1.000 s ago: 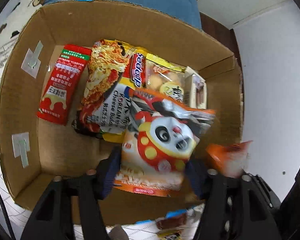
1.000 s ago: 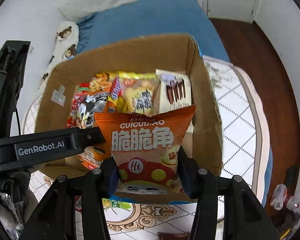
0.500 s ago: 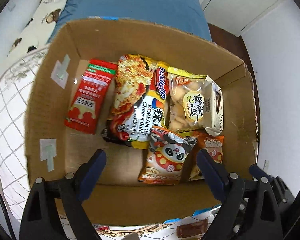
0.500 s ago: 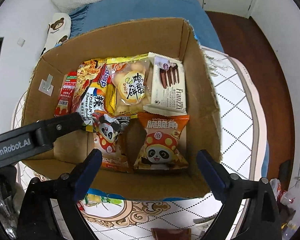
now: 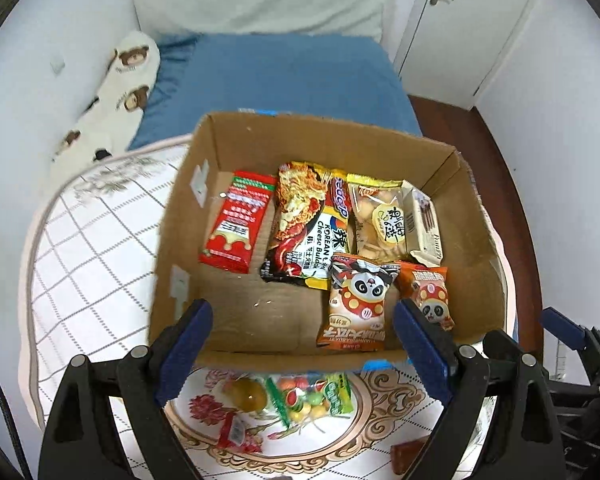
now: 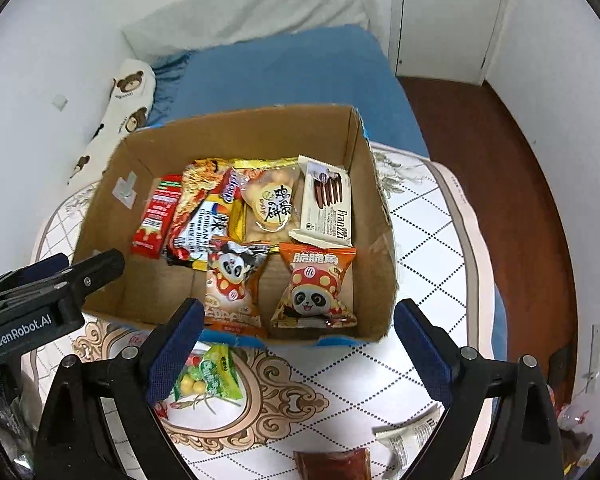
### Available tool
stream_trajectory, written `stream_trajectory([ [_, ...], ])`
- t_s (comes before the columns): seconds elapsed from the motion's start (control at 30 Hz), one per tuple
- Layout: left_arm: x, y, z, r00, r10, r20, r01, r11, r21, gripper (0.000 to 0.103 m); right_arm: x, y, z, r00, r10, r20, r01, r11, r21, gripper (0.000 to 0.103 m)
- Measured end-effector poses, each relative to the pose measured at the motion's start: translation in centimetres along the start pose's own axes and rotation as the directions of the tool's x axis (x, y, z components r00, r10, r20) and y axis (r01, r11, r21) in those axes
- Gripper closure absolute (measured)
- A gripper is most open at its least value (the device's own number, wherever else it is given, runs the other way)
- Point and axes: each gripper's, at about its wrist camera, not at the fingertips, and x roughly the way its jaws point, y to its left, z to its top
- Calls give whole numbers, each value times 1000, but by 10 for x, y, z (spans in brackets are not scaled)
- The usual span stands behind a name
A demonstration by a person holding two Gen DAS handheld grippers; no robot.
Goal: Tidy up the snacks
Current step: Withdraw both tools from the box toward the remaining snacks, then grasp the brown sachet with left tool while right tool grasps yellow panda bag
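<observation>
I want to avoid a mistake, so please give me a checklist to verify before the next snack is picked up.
1. Left tongs empty and open: ok.
2. Right tongs empty and open: ok.
3. Two orange panda snack bags, left one and right one, lying inside the brown cardboard box: ok.
4. Free floor in the box for more snacks, at the near left corner: ok.
5. Next snack within view, the green transparent candy bag on the patterned cloth in front of the box: ok.
6. Candy bag free of other items: cannot tell; small packets lie close beside it.
</observation>
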Motion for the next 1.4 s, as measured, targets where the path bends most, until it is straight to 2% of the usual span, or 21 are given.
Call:
stream_trajectory([
  [0.4, -84, -6, -47, 985, 25, 173, -36, 997, 64, 10, -78, 15, -41, 987, 22, 159, -19, 1000, -18, 5],
  [0.6, -107, -7, -70, 980, 8, 199, -23, 997, 74, 10, -103, 12, -68, 983, 71, 167, -76, 997, 21, 5],
  [0.73, -108, -8, -94, 983, 3, 182, -18, 996, 83, 10, -103, 1, -96, 988, 89, 126, -98, 993, 63, 5],
  [0.83, -93, -10, -118, 992, 7, 129, -19, 995, 93, 10, -90, -13, -127, 994, 89, 55, -94, 990, 104, 5],
  [0.93, -65, -17, -144, 998, 25, 51, -31, 992, 119, 10, -62, -32, -167, 995, 77, -58, -68, 988, 142, 5],
  [1.03, -30, -28, -171, 998, 53, -38, -45, 984, 173, 10, -29, -45, -207, 982, 65, -178, -36, 986, 164, 5],
  [1.17, 6, -49, -198, 988, 117, -99, -83, 952, 295, 10, 25, -55, -258, 942, 46, -332, 8, 987, 161, 5],
  [1.23, 19, -60, -209, 986, 141, -94, -97, 924, 369, 10, 45, -56, -273, 928, 58, -369, 7, 985, 172, 5],
  [1.3, 24, -75, -216, 987, 152, -60, -109, 883, 457, 10, 63, -55, -285, 916, 73, -393, -3, 984, 177, 8],
  [1.37, 28, -92, -223, 987, 160, -27, -120, 829, 546, 10, 71, -55, -292, 914, 58, -401, 11, 986, 166, 30],
  [1.4, 31, -102, -226, 987, 160, -17, -118, 794, 597, 10, 71, -58, -295, 913, 55, -404, 16, 985, 170, 45],
])
